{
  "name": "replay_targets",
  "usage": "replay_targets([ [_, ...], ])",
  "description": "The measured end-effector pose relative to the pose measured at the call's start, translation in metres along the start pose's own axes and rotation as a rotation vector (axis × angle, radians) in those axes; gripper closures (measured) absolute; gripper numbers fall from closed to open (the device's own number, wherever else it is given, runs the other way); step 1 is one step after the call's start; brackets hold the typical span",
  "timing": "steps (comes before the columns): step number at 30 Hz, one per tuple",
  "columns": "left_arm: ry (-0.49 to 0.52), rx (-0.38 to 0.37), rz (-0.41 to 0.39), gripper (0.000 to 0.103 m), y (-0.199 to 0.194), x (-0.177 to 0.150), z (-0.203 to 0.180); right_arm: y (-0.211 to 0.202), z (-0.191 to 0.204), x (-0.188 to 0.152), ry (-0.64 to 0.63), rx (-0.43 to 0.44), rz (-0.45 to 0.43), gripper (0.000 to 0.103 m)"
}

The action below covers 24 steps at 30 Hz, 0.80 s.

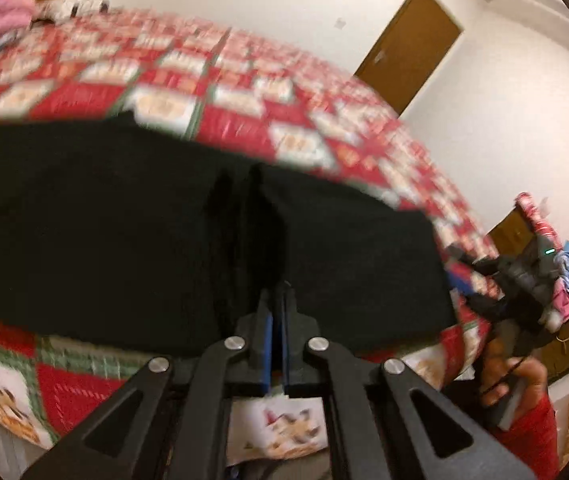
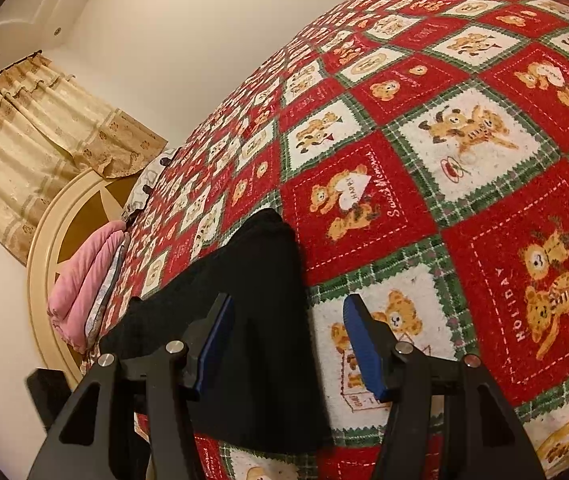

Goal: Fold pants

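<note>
Left gripper (image 1: 277,294) jaws pressing together, black fabric pants (image 1: 124,220) lying just ahead on red teddy-bear patchwork quilt (image 1: 224,80); pinch unclear in blur. Right gripper (image 2: 284,320) jaws standing apart, pants edge (image 2: 260,280) lying between them, far end cut off.

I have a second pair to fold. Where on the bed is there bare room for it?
The teddy-bear quilt lies bare right of the black pants, up to the far edge. It is crowded by the pink pillow at the headboard.
</note>
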<state>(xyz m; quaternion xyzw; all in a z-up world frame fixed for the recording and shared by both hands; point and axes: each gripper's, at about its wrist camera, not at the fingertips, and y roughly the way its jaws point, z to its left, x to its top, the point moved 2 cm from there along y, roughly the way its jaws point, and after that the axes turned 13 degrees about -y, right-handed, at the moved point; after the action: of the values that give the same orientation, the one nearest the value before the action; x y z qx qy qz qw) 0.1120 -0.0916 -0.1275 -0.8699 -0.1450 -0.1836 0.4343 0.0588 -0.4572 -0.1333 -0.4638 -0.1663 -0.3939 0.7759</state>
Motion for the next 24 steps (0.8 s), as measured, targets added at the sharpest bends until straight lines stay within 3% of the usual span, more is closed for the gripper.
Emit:
replay_targets([
  [5, 0.037, 0.015, -0.017, 0.097, 0.001, -0.001, -0.003, -0.005, 0.001, 0.003, -0.003, -0.014, -0.02, 0.044],
  [8, -0.026, 0.01, -0.013, 0.091, -0.009, 0.011, 0.005, -0.02, 0.002, 0.011, -0.024, -0.027, -0.082, 0.044],
  [12, -0.005, 0.129, -0.179, 0.062, -0.042, 0.027, 0.009, -0.029, 0.002, 0.017, -0.03, -0.035, -0.11, 0.045],
  [14, 0.044, 0.144, -0.242, 0.06, -0.053, 0.033, 0.002, -0.028, 0.001, 0.016, -0.023, -0.033, -0.107, 0.044],
  [19, 0.232, 0.029, -0.285, 0.06, -0.049, 0.035, -0.049, -0.023, 0.001, 0.015, -0.024, -0.05, -0.096, 0.045],
  [24, 0.327, -0.078, -0.161, 0.06, -0.003, 0.025, -0.081, -0.02, -0.005, 0.015, 0.004, -0.026, -0.085, 0.044],
])
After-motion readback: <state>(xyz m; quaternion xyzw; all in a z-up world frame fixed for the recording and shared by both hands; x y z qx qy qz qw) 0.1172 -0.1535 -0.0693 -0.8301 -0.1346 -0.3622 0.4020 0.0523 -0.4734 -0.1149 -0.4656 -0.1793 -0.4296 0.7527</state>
